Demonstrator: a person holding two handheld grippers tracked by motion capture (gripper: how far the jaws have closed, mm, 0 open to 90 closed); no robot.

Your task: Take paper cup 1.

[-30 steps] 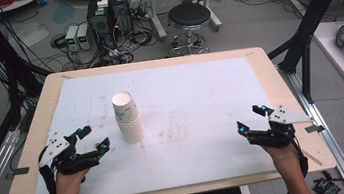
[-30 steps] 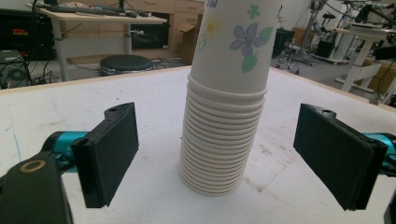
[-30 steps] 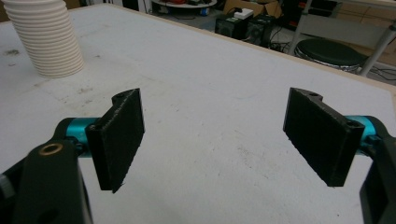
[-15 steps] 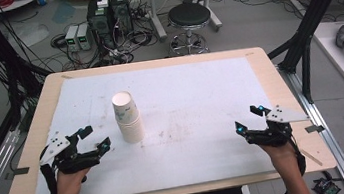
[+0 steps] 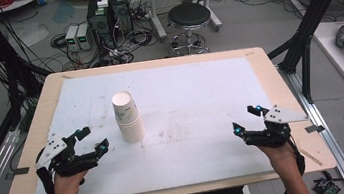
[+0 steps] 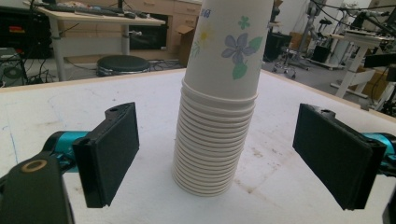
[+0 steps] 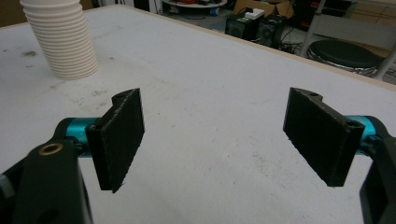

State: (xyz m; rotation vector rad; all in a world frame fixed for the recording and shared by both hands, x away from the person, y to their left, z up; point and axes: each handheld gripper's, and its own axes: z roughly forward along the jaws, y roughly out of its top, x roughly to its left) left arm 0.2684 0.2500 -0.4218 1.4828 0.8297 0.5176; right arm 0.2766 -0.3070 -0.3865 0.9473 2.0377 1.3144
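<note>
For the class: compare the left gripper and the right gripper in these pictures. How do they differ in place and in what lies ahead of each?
The left gripper sits close to the stack of paper cups; the right gripper sits far off, near the table's other side. In the left gripper view the stack stands straight ahead between the fingers; in the right gripper view it stands off to one side, bare table between. Both are open, holding nothing.

The cup stack (image 5: 128, 117) stands on the table (image 5: 208, 158), left gripper (image 5: 87, 142) near, right gripper (image 5: 247, 119) well apart
</note>
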